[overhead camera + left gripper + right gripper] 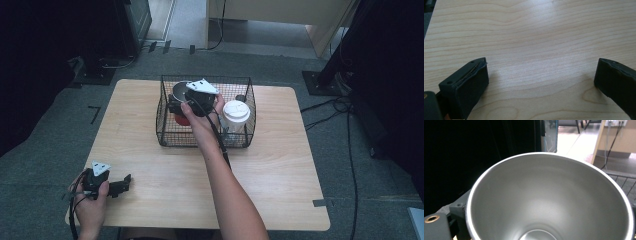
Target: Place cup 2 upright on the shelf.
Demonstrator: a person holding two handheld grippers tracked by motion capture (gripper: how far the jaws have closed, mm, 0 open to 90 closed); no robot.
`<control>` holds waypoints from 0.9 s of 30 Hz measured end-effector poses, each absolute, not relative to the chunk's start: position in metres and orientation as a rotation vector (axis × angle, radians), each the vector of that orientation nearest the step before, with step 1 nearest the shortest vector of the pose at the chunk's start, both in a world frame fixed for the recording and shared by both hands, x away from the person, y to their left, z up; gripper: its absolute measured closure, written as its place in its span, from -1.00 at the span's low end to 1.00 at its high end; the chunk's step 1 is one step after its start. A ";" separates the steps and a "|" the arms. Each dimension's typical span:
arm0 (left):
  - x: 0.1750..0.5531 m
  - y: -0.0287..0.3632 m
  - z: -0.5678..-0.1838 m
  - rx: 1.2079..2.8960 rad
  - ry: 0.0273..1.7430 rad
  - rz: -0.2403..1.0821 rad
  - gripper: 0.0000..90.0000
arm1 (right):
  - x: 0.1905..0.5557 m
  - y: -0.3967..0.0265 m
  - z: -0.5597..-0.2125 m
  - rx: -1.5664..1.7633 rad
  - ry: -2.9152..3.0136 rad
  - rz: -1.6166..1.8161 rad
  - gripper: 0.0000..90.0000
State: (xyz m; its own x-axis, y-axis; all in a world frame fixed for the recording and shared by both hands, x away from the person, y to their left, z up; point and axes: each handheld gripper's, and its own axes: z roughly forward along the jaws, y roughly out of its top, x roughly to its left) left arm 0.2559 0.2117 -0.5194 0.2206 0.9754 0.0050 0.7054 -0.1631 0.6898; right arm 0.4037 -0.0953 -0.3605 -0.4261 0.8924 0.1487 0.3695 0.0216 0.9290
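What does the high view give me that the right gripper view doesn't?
High view alone: the wire basket on the table, a white lidded cup in it, and the left tool open near the table's front left. Right gripper view alone: the metal cup's empty inside. Both: that cup at the right tool.

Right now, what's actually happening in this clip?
A person works at a wooden table with two handheld grippers. The right gripper is inside the wire basket, its jaws around a steel cup with a red base. A white lidded cup stands beside it in the basket. The left gripper rests open and empty near the table's front-left corner.
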 end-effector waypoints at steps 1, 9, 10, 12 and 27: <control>0.256 0.212 -0.519 1.938 1.545 0.624 -1.00 | 0.406 -0.095 -0.363 1.294 1.818 1.399 -0.85; 0.257 0.212 -0.519 1.942 1.544 0.618 -1.00 | 0.418 -0.084 -0.386 1.344 1.871 1.346 -0.85; 0.257 0.212 -0.519 1.942 1.544 0.617 -1.00 | 0.420 -0.083 -0.389 1.357 1.874 1.346 -0.85; 0.257 0.212 -0.519 1.941 1.543 0.618 -1.00 | 0.423 -0.081 -0.394 1.377 1.876 1.343 -0.85; 0.257 0.212 -0.519 1.943 1.544 0.621 -1.00 | 0.434 -0.069 -0.419 1.458 1.947 1.268 -0.85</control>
